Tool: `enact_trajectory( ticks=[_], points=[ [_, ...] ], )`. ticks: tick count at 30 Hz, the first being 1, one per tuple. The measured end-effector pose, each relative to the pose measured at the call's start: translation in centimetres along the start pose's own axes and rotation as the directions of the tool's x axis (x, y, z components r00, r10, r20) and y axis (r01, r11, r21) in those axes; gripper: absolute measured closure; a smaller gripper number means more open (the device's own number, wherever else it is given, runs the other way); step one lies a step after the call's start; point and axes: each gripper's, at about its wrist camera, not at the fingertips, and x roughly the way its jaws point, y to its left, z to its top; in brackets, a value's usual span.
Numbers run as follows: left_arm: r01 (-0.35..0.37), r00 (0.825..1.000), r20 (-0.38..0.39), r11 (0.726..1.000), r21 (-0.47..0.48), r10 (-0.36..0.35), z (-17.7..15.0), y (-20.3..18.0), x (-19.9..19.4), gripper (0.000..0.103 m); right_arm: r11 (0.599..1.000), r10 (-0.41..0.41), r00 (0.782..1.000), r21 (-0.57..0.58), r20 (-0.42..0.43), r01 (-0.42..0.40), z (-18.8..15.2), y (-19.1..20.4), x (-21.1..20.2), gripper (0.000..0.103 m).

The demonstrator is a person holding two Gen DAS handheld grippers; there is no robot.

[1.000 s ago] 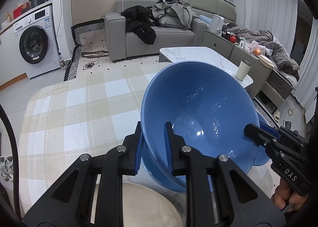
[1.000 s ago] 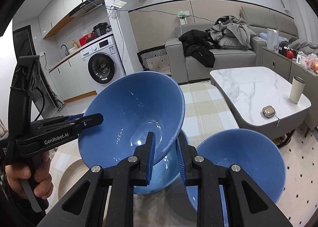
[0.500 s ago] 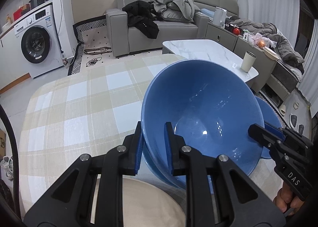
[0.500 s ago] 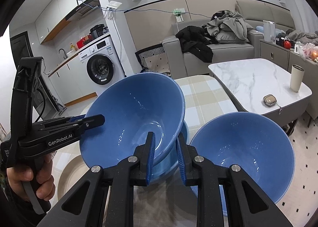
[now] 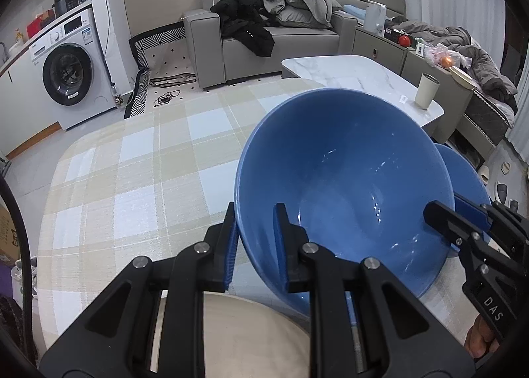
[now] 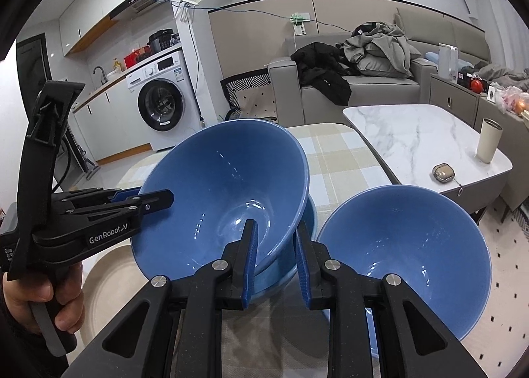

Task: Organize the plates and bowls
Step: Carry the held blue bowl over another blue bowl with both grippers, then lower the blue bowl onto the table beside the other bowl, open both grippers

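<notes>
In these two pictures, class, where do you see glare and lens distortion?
Left wrist view: small white glints inside the blue bowl; dark corners, curved walls. Right wrist view: glints in both bowls, including the second bowl; ceiling lights flare, sofa line bows.

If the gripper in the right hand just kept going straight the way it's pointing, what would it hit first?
Probably the tilted blue bowl: the right gripper already straddles its rim, one finger inside, so the bowl's wall lies straight ahead. Behind it, depth is hard to judge.
</notes>
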Motion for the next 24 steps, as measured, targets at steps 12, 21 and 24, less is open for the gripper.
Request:
enact_trajectory(
  ticks=[12,21,24],
  points=[
    [-0.016,1.000,-0.027,1.000,0.010,0.016,-1.2,0.9,2.5,0.087,0.996,-0.062,0.998,-0.066,-0.019,0.060,-0.2,1.1,1.3,0.076],
    [-0.037,0.999,-0.035,0.999,0.036,0.038,-1.4,0.8,3.6,0.087,0.986,-0.115,0.993,-0.122,-0.026,0.111,-0.3,1.9,2.1,0.072],
    [-0.032,0.999,-0.042,0.999,0.035,0.034,-1.5,0.8,3.9,0.087,0.985,-0.125,0.992,-0.125,-0.033,0.120,-0.2,1.9,2.4,0.072]
  ],
)
